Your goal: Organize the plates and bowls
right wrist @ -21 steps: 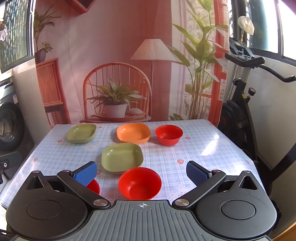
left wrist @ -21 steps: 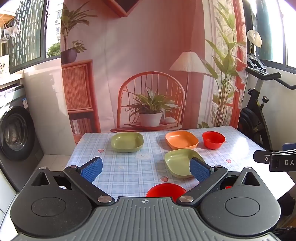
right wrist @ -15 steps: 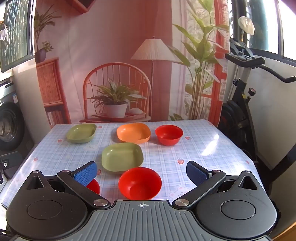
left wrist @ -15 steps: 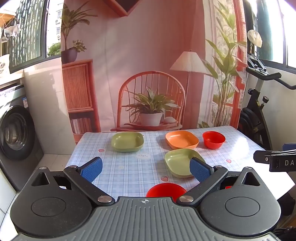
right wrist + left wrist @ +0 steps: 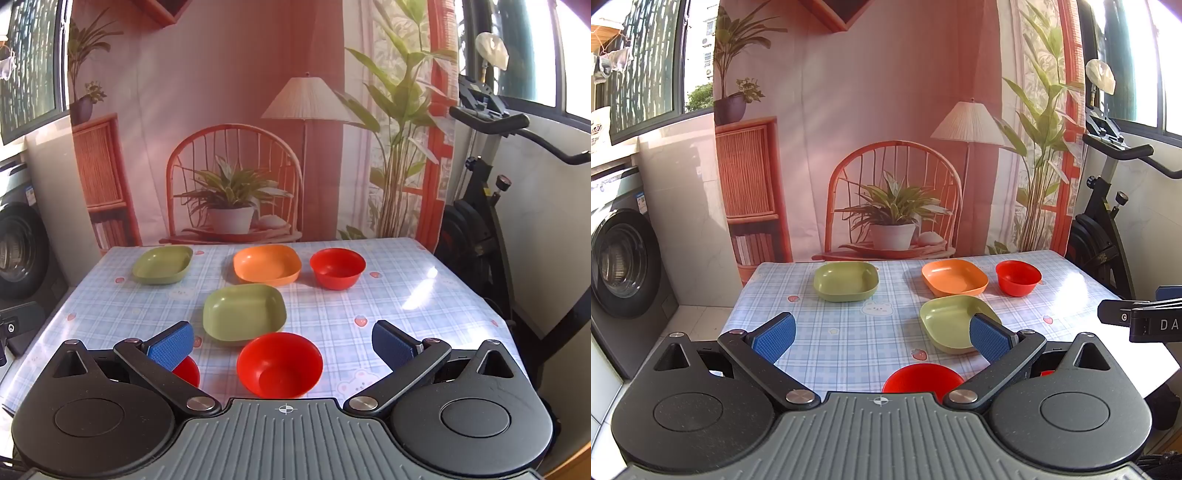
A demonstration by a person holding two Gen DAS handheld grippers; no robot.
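Nearby, an exercise bike [image 5: 480, 221] flanks the table [image 5: 424, 295].

Across the lower frame of each wrist view, the left gripper [image 5: 881, 336] and right gripper [image 5: 283, 341] share a ribbed grey central plate with a crosshair mark, black speckled round housings, silver pivot screws, and blue textured pads [image 5: 774, 338].

Washer [image 5: 622, 262] left, exercise bike [image 5: 484, 221] right, backdrop [image 5: 894, 129] behind.
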